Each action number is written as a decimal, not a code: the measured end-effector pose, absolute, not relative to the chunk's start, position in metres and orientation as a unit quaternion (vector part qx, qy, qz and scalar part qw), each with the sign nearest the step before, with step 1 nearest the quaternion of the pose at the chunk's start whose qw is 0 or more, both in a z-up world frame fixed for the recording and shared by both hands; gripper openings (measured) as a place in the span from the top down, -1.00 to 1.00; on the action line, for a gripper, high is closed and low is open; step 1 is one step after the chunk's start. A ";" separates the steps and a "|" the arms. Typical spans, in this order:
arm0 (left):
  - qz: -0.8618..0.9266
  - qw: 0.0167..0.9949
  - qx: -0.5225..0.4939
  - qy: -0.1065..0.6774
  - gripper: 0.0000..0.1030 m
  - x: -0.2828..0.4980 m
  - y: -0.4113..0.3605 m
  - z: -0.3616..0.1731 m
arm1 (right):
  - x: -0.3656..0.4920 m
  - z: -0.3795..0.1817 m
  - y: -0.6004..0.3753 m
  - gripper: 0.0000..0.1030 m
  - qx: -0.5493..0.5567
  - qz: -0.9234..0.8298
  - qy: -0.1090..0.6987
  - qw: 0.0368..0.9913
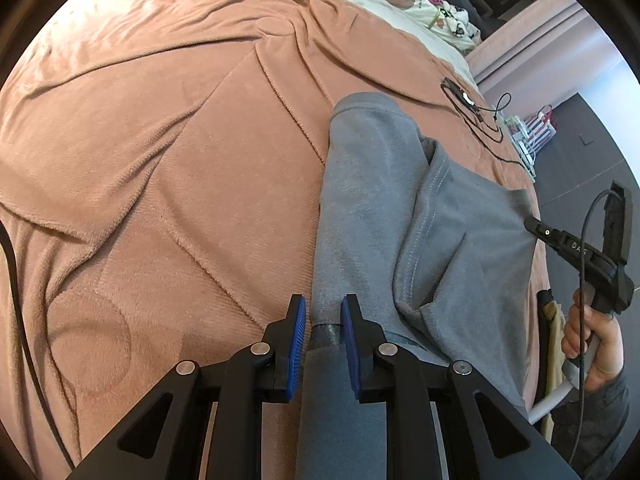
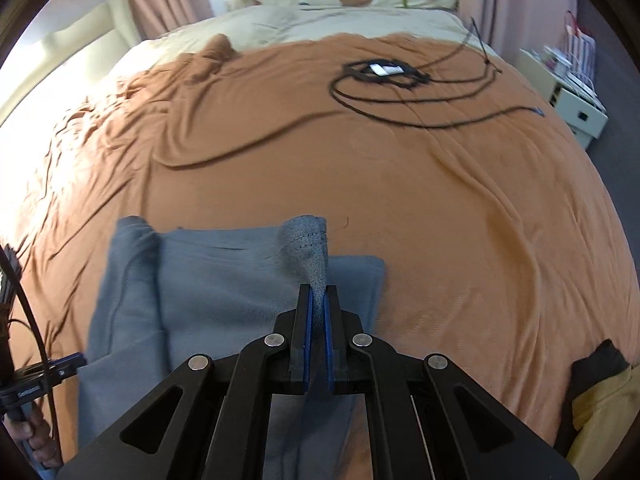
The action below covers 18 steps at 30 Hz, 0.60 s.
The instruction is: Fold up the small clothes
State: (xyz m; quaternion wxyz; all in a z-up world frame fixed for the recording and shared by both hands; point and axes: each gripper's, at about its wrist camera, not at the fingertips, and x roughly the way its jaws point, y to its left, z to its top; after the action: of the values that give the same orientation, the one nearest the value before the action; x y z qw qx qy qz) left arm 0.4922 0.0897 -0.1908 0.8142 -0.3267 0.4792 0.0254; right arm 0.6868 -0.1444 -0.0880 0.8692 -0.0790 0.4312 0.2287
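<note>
Garment point(image 1: 400, 216): grey, lying on orange blanket point(image 1: 160, 160) | left claw point(image 1: 323, 320): clamped on garment's rolled edge | right claw point(image 2: 319, 300): clenched, pinching garment's hem

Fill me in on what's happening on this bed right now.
A person is folding a small grey garment on a bed covered with an orange blanket, holding a two-finger gripper in each hand. The right gripper is shut on a pinched-up hem of the grey cloth. The left gripper is closed around a thicker bunch of the same garment at its other side. A black cable lies coiled further up the blanket.
</note>
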 end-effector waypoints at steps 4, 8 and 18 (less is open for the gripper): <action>0.026 0.815 -0.327 0.478 0.60 0.493 0.090 -0.191 | 0.696 -0.086 -0.138 0.99 -0.081 0.205 0.431 0.875; 0.027 0.816 -0.324 0.478 0.55 0.493 0.089 -0.192 | 0.700 -0.081 -0.131 0.99 -0.085 0.188 0.428 0.880; 0.028 0.816 -0.320 0.480 0.47 0.495 0.091 -0.193 | 0.725 -0.116 -0.112 0.99 -0.113 0.129 0.445 0.879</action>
State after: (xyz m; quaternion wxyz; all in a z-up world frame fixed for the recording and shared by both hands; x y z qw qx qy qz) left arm 0.4954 0.0913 -0.1931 0.8163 -0.3202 0.4800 0.0279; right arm 0.7252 -0.1118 -0.1161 0.8789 -0.1133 0.4450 0.1291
